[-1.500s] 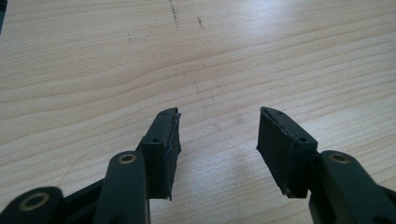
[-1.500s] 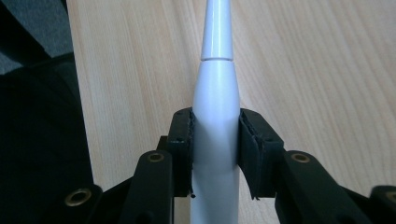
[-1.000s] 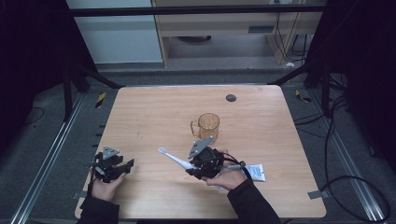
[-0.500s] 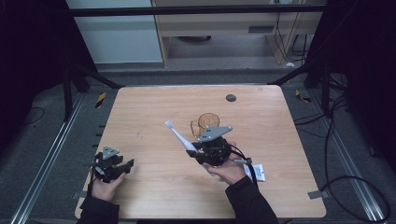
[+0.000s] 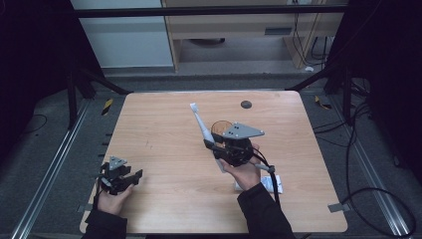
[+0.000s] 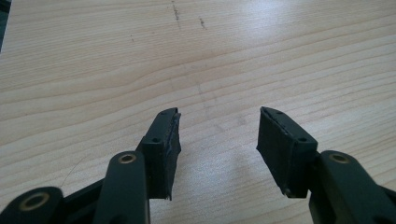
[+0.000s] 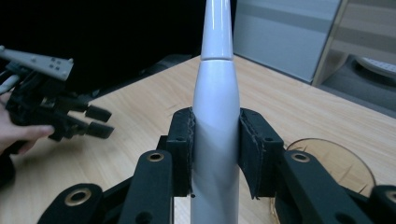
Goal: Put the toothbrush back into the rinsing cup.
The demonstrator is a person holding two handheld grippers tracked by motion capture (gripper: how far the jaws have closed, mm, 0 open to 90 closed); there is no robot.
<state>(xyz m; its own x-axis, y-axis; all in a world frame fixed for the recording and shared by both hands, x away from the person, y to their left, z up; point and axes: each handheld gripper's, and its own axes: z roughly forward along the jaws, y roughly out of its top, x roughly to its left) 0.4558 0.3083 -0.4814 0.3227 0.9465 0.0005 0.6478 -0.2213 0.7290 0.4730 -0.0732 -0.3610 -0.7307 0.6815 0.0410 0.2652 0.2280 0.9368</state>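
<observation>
A white electric toothbrush [image 5: 199, 122] is clamped by its handle in my right gripper [image 5: 211, 146], held above the table with the brush head tilted up and away. In the right gripper view the toothbrush [image 7: 215, 93] stands upright between the jaws of the right gripper [image 7: 215, 140]. A clear amber cup [image 5: 219, 127] stands just behind the gripper; its rim [image 7: 336, 158] shows low at the right. My left gripper [image 5: 133, 177] rests at the table's near-left corner, open, with bare wood between the jaws of the left gripper [image 6: 219, 135].
The wooden table [image 5: 164, 124] carries a small black disc [image 5: 246, 104] near its far edge and a white packet [image 5: 271, 184] near the right forearm. A cable trails from the right gripper. The left gripper [image 7: 105, 122] also appears in the right gripper view.
My right gripper has lifted the toothbrush and carried it farther up the table next to the cup, tilting it more upright. The left gripper has stayed put.
</observation>
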